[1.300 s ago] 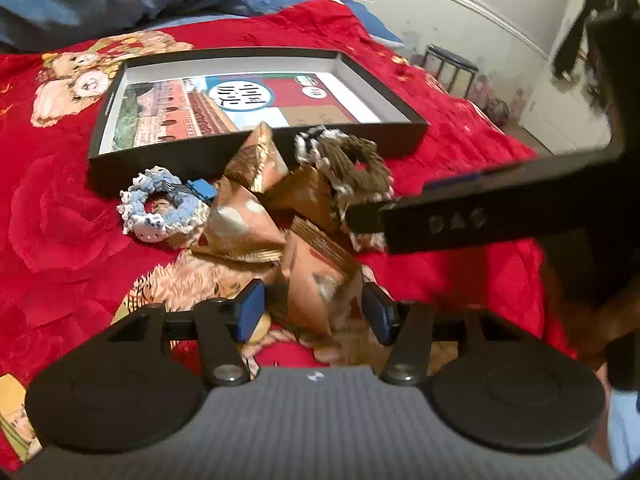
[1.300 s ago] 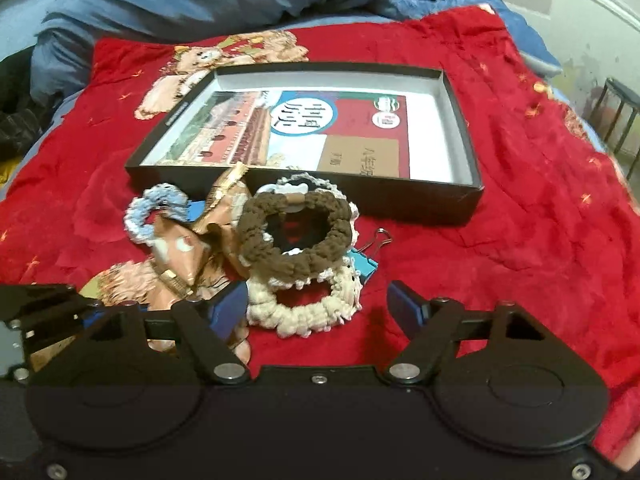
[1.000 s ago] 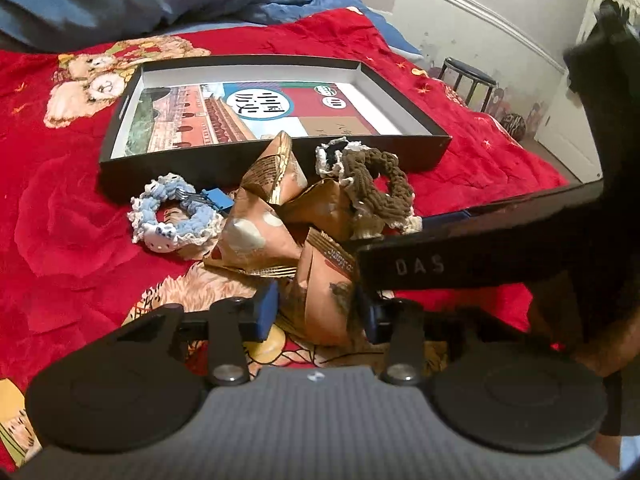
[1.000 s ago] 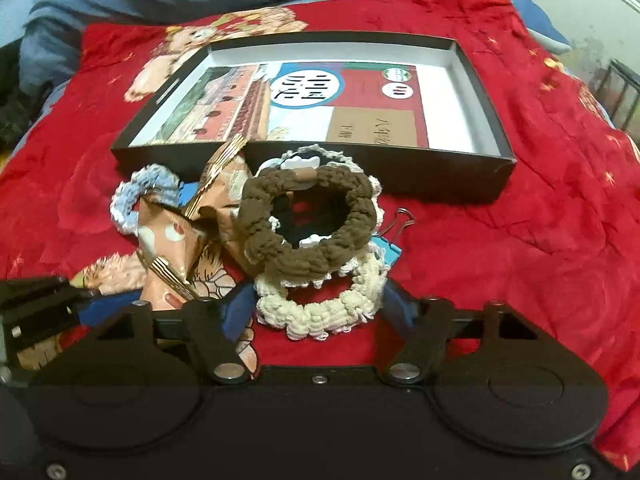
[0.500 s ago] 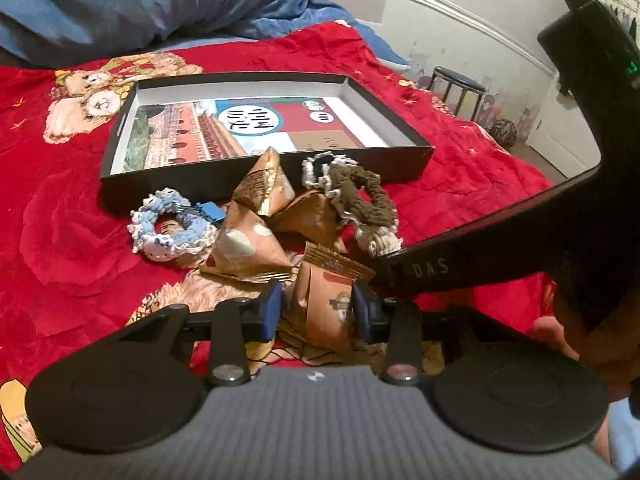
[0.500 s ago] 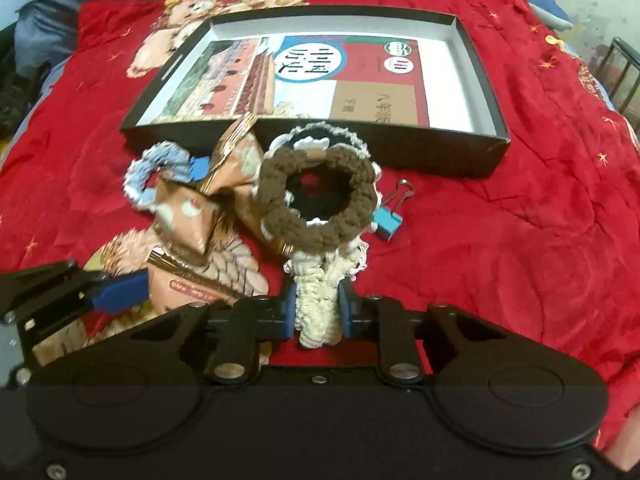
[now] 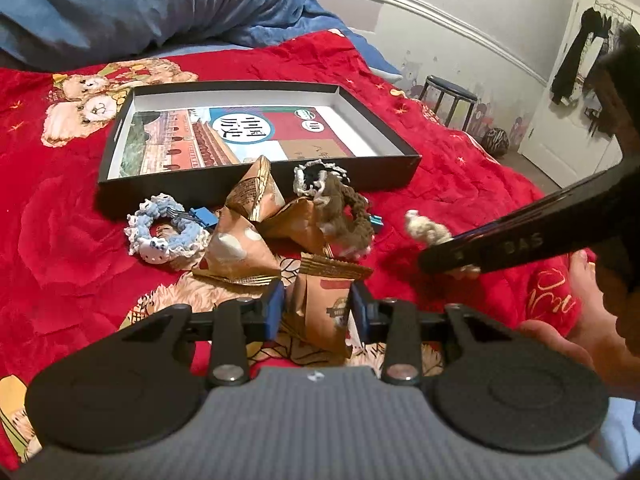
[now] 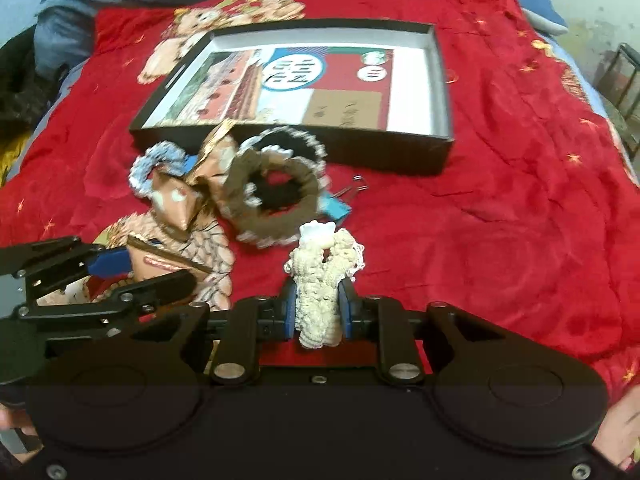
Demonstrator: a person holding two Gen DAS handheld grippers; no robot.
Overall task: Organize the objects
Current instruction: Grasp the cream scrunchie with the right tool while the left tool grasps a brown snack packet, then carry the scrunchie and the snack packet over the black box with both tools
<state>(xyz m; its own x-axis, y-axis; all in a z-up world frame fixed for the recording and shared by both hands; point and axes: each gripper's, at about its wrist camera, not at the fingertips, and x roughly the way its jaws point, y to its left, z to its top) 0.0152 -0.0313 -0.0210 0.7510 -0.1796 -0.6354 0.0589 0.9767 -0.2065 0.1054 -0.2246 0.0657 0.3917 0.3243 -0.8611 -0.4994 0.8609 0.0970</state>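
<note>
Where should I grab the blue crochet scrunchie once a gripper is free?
Take the blue scrunchie on its outer left arc, coming from above with one finger inside the ring. That side lies on bare red blanket; the right side touches a blue binder clip and a brown paper packet.

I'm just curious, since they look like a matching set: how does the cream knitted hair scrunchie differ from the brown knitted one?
The cream knitted scrunchie is squeezed flat between the right gripper fingers; the brown knitted scrunchie lies free in an open ring. The cream one stands alone, while the brown one rests against gold snack packets. Only the cream one shows a small white charm. Both are chunky knitted loops.
</note>
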